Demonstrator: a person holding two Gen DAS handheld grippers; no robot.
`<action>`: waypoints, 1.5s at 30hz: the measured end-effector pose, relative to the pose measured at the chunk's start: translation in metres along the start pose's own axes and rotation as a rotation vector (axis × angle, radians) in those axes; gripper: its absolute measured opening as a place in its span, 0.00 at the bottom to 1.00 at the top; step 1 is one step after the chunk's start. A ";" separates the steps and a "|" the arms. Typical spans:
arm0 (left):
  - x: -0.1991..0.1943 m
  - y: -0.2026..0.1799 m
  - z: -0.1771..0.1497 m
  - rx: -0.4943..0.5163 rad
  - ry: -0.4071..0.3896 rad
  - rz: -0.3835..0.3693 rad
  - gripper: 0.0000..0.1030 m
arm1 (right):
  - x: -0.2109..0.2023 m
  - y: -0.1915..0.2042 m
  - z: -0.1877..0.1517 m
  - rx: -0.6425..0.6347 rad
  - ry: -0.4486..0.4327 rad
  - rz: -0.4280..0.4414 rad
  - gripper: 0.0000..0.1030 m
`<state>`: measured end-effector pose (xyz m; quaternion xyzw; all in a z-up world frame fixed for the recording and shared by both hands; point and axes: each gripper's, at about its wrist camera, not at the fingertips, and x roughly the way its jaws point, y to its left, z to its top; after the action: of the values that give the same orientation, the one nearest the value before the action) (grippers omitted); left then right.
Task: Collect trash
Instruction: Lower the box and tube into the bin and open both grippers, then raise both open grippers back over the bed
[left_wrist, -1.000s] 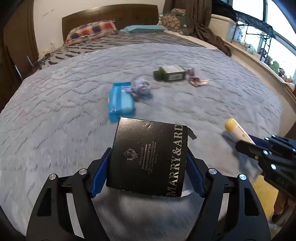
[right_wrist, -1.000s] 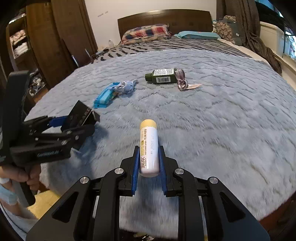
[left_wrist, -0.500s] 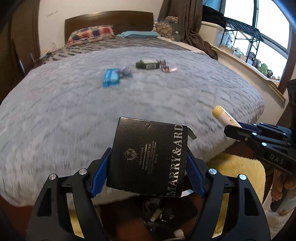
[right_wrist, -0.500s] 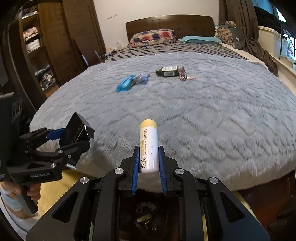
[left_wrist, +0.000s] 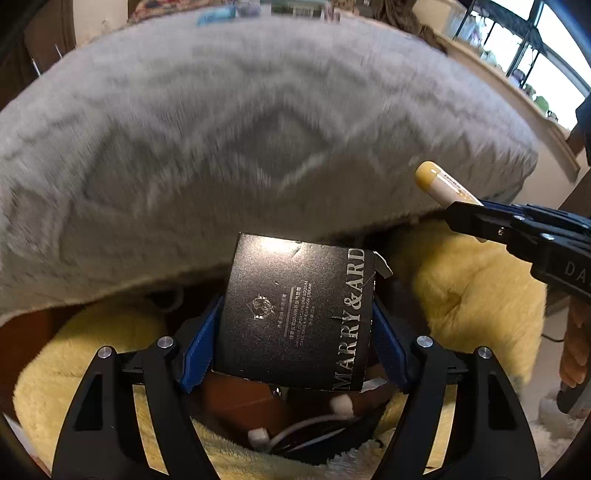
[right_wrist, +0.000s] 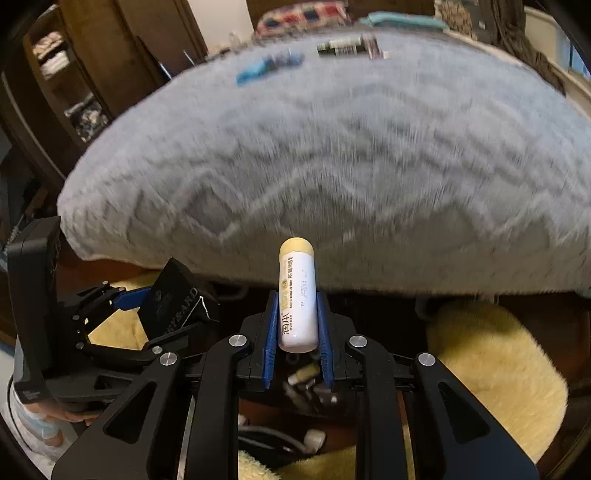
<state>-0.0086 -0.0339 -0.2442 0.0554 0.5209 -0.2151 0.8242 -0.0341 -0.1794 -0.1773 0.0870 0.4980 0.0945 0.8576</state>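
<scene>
While both grippers are pointing steeply down past the foot of the bed, the left gripper (left_wrist: 295, 332) is clamping a black box (left_wrist: 295, 314) lettered "MARRY&ARD" between its blue pads (left_wrist: 201, 350), the box standing tilted with its printed face toward the camera. In the right wrist view this left gripper (right_wrist: 147, 314) is sitting low at the left, the box (right_wrist: 171, 302) angled in its jaws. The right gripper (right_wrist: 295, 332) is pinching a white tube (right_wrist: 297, 299) with a yellow cap, its pads pressing on the tube's lower half and the cap pointing away from the camera; in the left wrist view the same tube (left_wrist: 439, 184) is projecting from the right gripper (left_wrist: 465, 210) at the right edge. A grey bedspread (right_wrist: 332, 147) is filling the upper half of both views, blurred. On it, far back, a blue packet (right_wrist: 255, 70) and a dark green bottle (right_wrist: 340, 46) are lying apart. Below the grippers a yellow fleecy fabric (left_wrist: 472, 288) is surrounding a dark opening holding cables and small white items (left_wrist: 340, 404).
</scene>
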 end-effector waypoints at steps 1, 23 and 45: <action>0.007 0.001 -0.001 -0.003 0.017 0.001 0.69 | 0.008 -0.002 -0.003 0.006 0.022 -0.013 0.20; 0.086 0.015 -0.027 -0.073 0.245 -0.042 0.72 | 0.089 -0.020 -0.039 0.097 0.237 -0.008 0.23; -0.037 0.022 0.033 -0.029 -0.080 0.055 0.87 | -0.017 -0.021 0.035 0.070 -0.104 -0.127 0.96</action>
<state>0.0149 -0.0133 -0.1999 0.0491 0.4889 -0.1866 0.8508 -0.0108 -0.2063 -0.1509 0.0898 0.4604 0.0179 0.8830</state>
